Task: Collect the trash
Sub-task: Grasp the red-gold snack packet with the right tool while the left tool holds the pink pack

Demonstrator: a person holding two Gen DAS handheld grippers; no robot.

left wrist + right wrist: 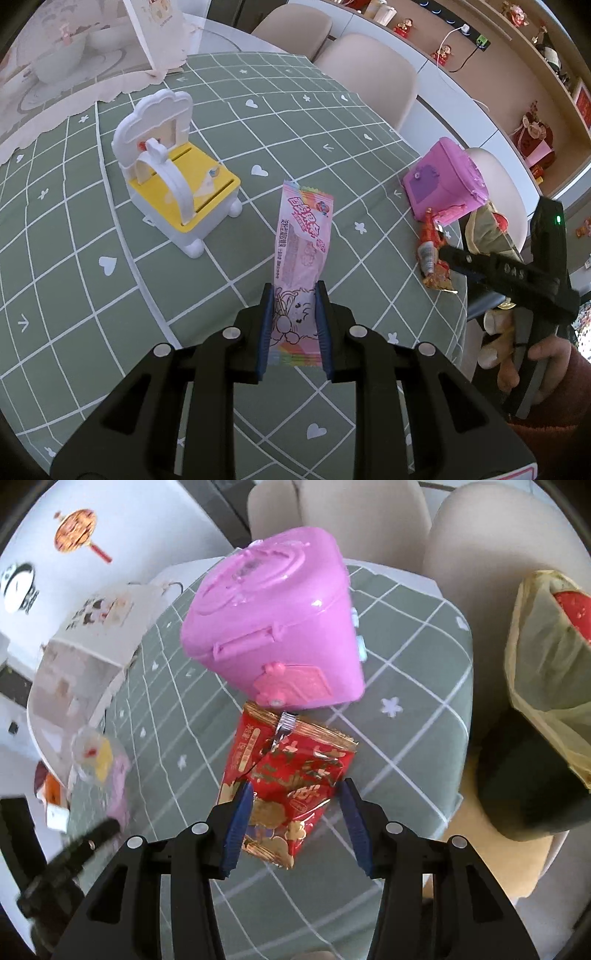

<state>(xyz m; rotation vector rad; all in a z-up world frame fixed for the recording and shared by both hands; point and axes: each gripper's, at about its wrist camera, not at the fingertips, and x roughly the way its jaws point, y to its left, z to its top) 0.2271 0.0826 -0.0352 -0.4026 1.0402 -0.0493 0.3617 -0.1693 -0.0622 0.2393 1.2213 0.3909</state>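
On the left, the left gripper point(294, 295) is clenched on a long pink wrapper point(301, 240), its blue pads pressing the wrapper's lower part while most of the strip sticks out ahead of the jaws, free over the green checked tablecloth point(110, 229). The held end is short next to the free length — a quick swing could let the thin film slide out from between the pads. Ahead of these jaws and to their left stands a white and yellow toy box point(173, 173); the loose end could brush it if the hand drifts that way.

Further right, the right gripper point(295, 797) hangs released over a red foil wrapper point(291, 779), which lies flat on the cloth between its spread jaws, nothing pressed yet. One pad seems to sit over the wrapper's left edge, the other stands clear of its right side. Closing from here could crumple the foil sideways or pinch the cloth with it, since the wrapper lies flat with no raised edge to catch.

Just ahead of these jaws a pink toy case point(273, 627) touches or nearly touches the wrapper's far end — a forward push would shove it. To the right of the jaws, off the table edge, waits a bin with a yellowish liner point(546, 672), well apart; a weak pinch risks a drop over the gap.
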